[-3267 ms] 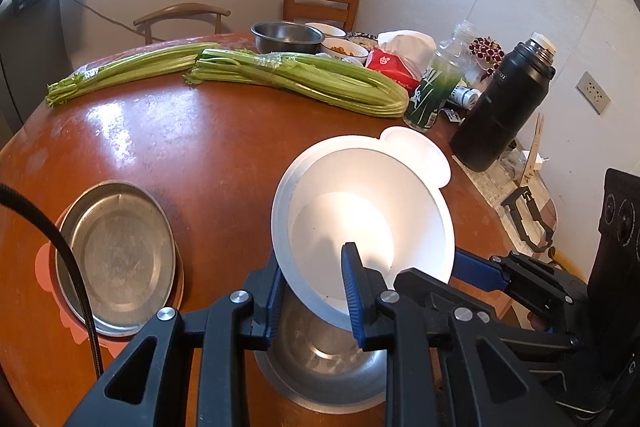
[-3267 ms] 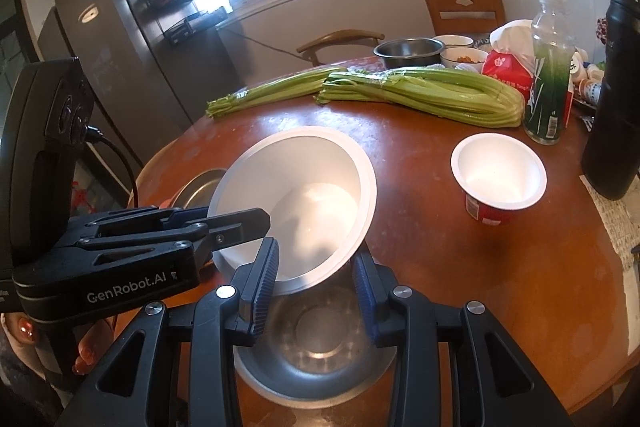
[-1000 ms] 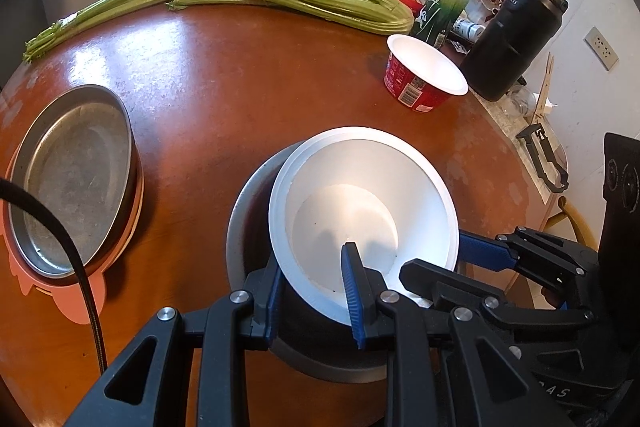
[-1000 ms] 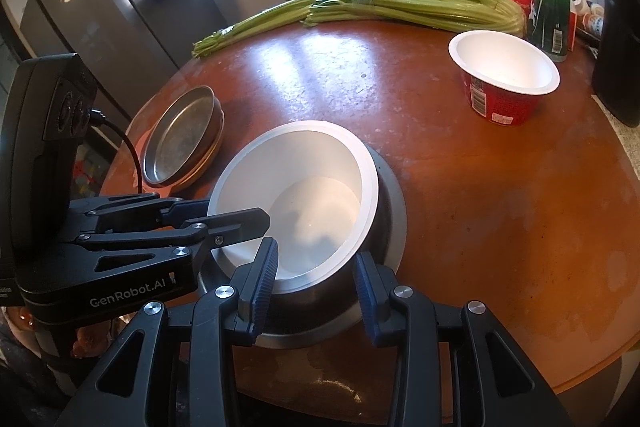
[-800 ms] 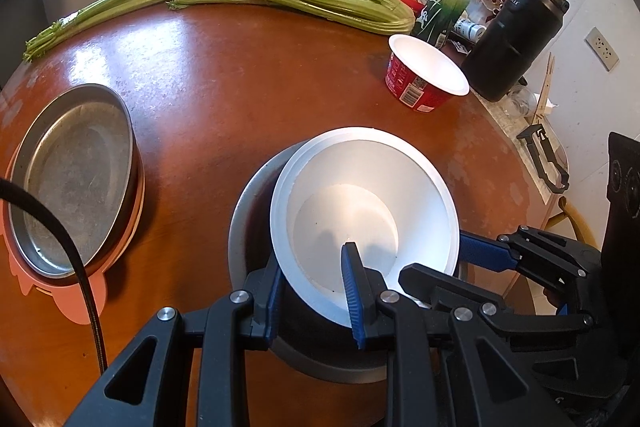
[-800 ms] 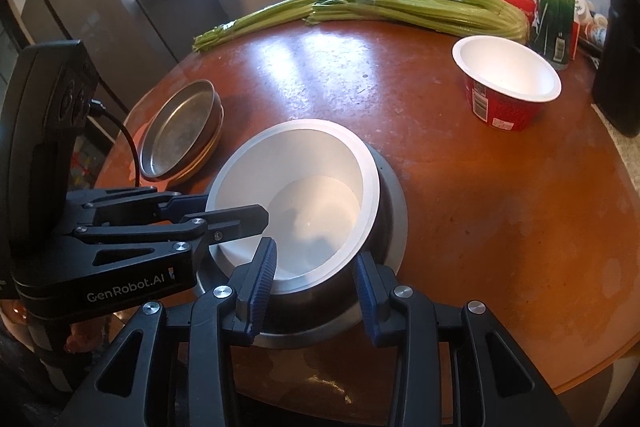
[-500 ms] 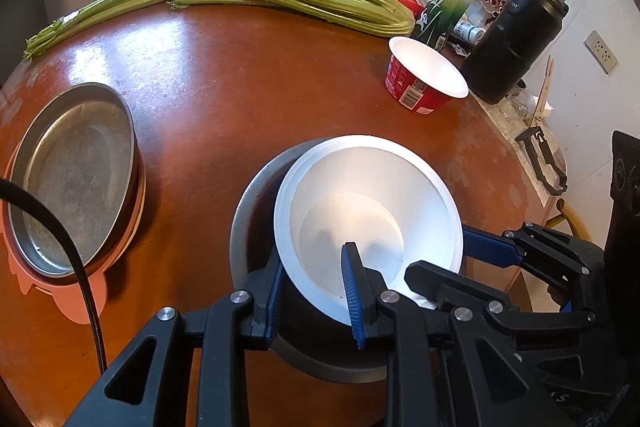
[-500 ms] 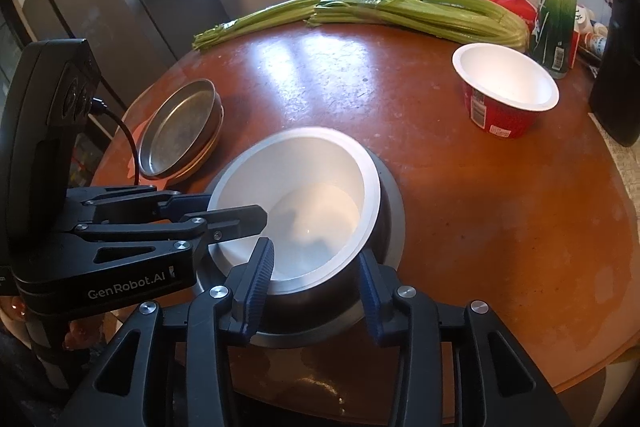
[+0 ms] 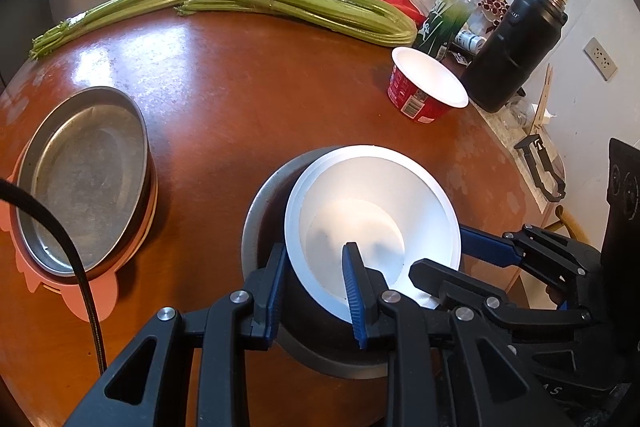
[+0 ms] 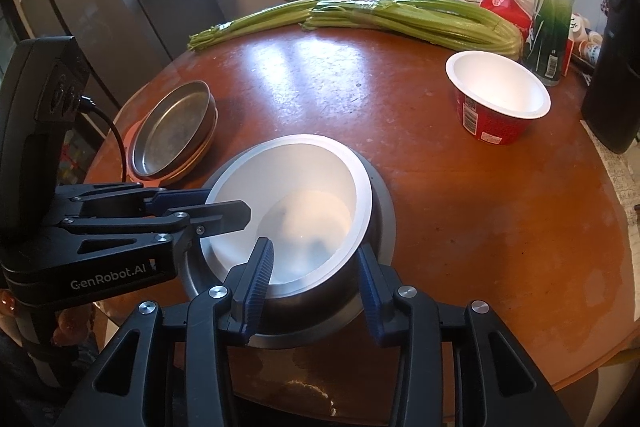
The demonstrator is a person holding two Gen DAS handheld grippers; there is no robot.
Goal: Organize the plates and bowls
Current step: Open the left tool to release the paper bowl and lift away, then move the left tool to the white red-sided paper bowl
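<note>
Risk at this stage centres on the white bowl, which sits tilted inside the steel bowl near the 6 o'clock edge of the worktop. We hold it from two sides. The left hand-held gripper straddles its near rim, one finger inside and one outside; the pads look close to the wall, but we cannot tell whether they clamp it. The right hand-held gripper has its jaws apart, one finger over the white bowl's interior and the other outside the steel bowl, so it spans both walls.

Possible faults, as we judge them:

- Uneven release. If one side lets go first, the white bowl may stay cocked on the steel rim instead of nesting flat.
- Drag on withdrawal. A finger inside the bowl can catch the rim when pulled back toward 6 o'clock and lift or tip the bowl out.
- Sliding of the pair. The steel bowl stands close to the worktop edge; a pull toward us could carry both bowls over it.
- Gripper collision. The two tools meet at the same rim and may foul each other.

The stacked metal plates at 9 o'clock and the red cup at 1 o'clock stand well apart and are not threatened.
</note>
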